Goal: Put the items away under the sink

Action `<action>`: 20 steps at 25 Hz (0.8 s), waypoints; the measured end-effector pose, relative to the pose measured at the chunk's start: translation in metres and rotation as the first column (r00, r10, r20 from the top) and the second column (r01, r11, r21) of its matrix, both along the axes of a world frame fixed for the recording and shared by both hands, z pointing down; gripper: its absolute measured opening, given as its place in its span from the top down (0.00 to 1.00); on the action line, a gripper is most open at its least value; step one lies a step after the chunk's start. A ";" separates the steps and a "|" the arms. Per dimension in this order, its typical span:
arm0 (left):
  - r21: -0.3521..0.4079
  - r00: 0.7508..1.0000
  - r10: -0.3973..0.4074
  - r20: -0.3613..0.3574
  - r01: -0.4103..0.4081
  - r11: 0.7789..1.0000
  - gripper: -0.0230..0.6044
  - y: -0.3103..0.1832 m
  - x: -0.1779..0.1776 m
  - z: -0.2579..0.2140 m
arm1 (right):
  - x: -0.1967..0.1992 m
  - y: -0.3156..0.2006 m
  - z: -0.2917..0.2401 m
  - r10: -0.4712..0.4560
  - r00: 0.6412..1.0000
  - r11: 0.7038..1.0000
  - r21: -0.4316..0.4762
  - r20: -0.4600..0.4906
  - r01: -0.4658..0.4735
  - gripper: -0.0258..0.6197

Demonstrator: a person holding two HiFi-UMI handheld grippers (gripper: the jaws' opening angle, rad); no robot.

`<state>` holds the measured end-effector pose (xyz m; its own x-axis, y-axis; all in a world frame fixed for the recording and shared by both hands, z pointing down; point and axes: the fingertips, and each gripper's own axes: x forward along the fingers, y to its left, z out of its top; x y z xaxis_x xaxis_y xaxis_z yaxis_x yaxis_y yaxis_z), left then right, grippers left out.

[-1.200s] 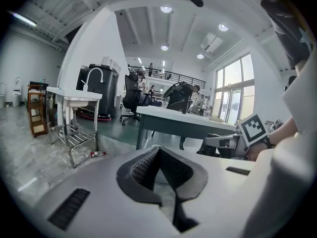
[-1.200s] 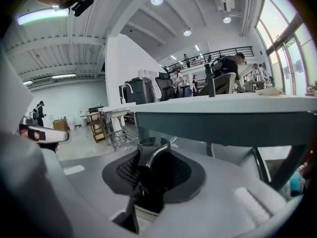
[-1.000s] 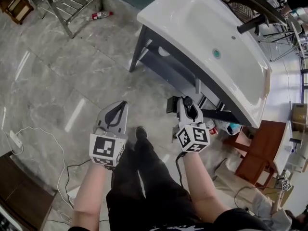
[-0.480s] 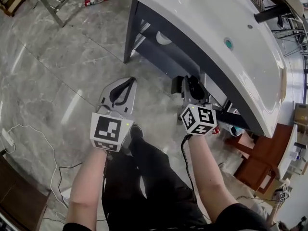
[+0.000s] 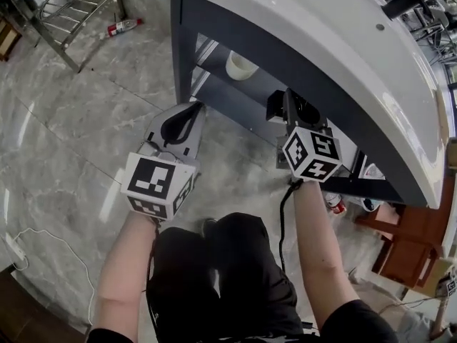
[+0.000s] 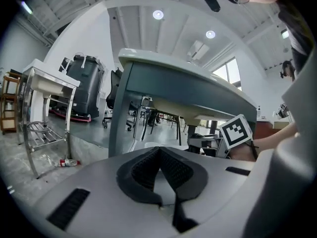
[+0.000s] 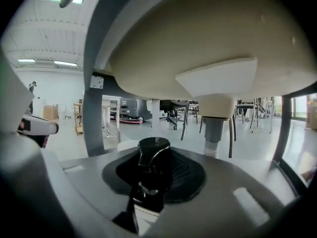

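A metal rack [image 5: 71,9] is standing on the floor toward the far left, and a small red and white bottle [image 5: 123,27] is lying on the floor just beside its right leg. The left gripper [image 5: 193,109] is hovering above the bare floor in front of the left front leg of the stand [image 5: 178,45]. Its pads are pressing together at the tips, with nothing between them. A white cup [image 5: 240,64] is sitting near the left end of the shelf [image 5: 228,91] under the sink [image 5: 335,41]. The right gripper [image 5: 291,109] is clamping a black bottle [image 7: 153,155], with the jaws closing narrowly on it and its round cap pointing away from the hand. The bottle is hanging in the air at the front edge of the shelf, below the sink's rim and touching nothing but the pads. The drain pipe [image 7: 214,133] is hanging beyond it, a little to the right.
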<state>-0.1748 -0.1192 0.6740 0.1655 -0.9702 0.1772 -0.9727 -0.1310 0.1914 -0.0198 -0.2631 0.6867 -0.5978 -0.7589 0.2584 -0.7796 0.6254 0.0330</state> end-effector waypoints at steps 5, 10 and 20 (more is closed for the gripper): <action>0.050 0.999 0.032 0.014 -0.032 0.998 0.95 -0.026 -0.002 0.011 | 0.001 -0.025 0.016 0.032 0.999 0.999 0.006 -0.002 -0.032 0.82; 0.115 0.998 0.046 0.054 -0.052 0.992 0.95 -0.041 0.002 0.015 | 0.012 -0.039 0.012 0.062 0.995 0.996 0.054 0.079 -0.066 0.82; 0.179 0.988 0.056 0.141 -0.081 0.981 0.95 -0.040 0.020 0.016 | 0.023 -0.059 0.010 0.216 0.970 0.967 0.113 0.110 -0.228 0.82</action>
<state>-0.1545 -0.1589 0.6899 0.2197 -0.9753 0.0223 -0.9754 -0.2191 0.0256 0.0034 -0.3218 0.6964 -0.4281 -0.8977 0.1040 -0.9017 0.4320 0.0174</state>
